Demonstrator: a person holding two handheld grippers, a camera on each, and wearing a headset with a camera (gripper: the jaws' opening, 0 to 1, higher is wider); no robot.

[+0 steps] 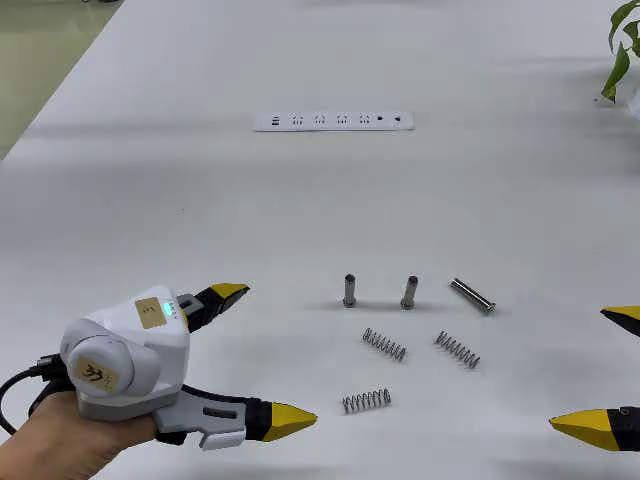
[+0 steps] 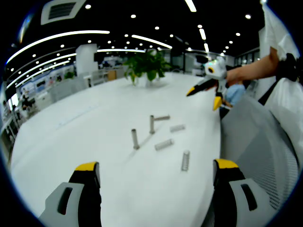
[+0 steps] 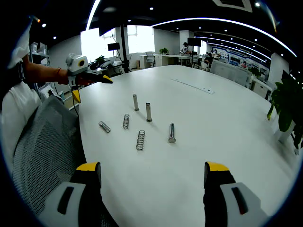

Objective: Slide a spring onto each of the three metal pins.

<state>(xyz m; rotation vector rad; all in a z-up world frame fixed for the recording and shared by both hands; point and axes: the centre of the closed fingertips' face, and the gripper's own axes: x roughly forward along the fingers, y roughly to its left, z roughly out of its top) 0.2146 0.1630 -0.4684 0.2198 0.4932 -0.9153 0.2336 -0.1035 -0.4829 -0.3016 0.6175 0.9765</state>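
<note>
Two metal pins (image 1: 349, 290) (image 1: 409, 292) stand upright on the white table, and a third pin (image 1: 472, 296) lies flat to their right. Three loose springs (image 1: 384, 344) (image 1: 457, 349) (image 1: 366, 401) lie just in front of them. My left gripper (image 1: 262, 355) is open at the lower left, apart from the parts. At the right edge my right gripper (image 1: 580, 368) is open too, holding nothing. The left gripper view has the pins (image 2: 135, 139) and springs (image 2: 164, 144) ahead of the open jaws; in the right gripper view the lying pin (image 3: 172, 133) is nearest.
A white power strip (image 1: 333, 121) lies flat farther back on the table. A potted plant (image 1: 622, 50) stands at the far right corner. A grey mesh chair (image 3: 42, 142) sits at the table's near edge (image 2: 215, 142).
</note>
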